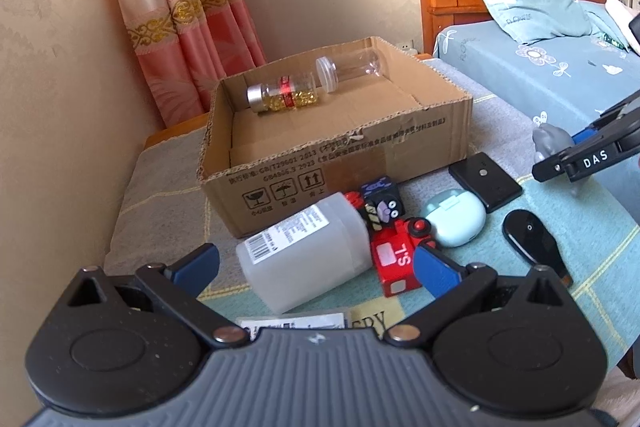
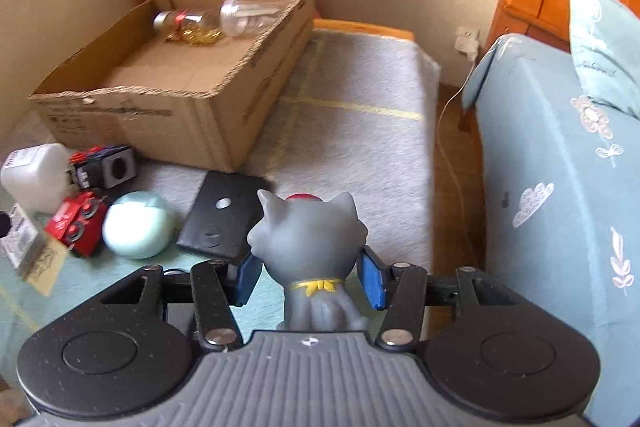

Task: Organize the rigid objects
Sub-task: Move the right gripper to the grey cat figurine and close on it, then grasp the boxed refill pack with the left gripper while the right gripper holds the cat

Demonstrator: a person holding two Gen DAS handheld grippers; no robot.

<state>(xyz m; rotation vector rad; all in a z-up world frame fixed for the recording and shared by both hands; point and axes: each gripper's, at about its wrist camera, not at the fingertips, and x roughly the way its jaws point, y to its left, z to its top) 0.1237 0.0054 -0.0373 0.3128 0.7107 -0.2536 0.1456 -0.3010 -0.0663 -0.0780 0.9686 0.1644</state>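
Note:
My right gripper (image 2: pixel 310 279) is shut on a grey cat figurine (image 2: pixel 308 235), its blue pads against the cat's sides just above the cloth. The left wrist view shows that gripper (image 1: pixel 576 147) and the cat (image 1: pixel 550 143) at the right edge. My left gripper (image 1: pixel 316 265) stands open over a white plastic bottle (image 1: pixel 304 251) lying on its side. Beside the bottle lie a red toy truck (image 1: pixel 396 259), a dark picture cube (image 1: pixel 382 201), a mint case (image 1: pixel 454 219), a flat black box (image 1: pixel 486 181) and a black oval fob (image 1: pixel 528 239).
An open cardboard box (image 1: pixel 340 143) stands at the back by the wall, holding a capsule bottle (image 1: pixel 284 95) and a clear jar (image 1: pixel 352 69). A bed (image 2: pixel 560 187) with a blue sheet runs along the right. A cable (image 2: pixel 448 131) hangs in the gap.

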